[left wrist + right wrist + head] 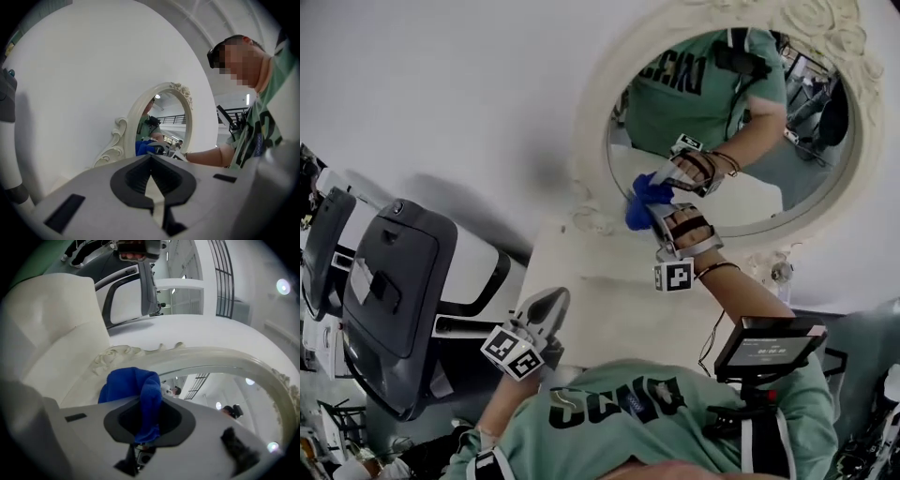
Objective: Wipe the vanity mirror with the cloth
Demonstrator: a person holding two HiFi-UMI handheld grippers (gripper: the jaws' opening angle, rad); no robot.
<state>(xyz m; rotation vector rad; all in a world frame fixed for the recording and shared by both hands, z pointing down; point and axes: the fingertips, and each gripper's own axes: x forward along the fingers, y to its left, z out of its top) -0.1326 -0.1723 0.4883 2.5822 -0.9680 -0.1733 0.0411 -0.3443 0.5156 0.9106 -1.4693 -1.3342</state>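
One bunched blue cloth (132, 386) sits pinched in right gripper (150, 401) fingers (left gripper's (150, 158) pressed together).

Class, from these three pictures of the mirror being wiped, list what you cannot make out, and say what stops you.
- Head view: whether the cloth in the right gripper touches the mirror glass; the cloth itself covers that spot.
- Head view: part of the mirror's frame, cut off by the upper edge.
- Left gripper view: the mirror's foot, hidden behind the body of the left gripper.
- Head view: the writing on the small screen, too small.
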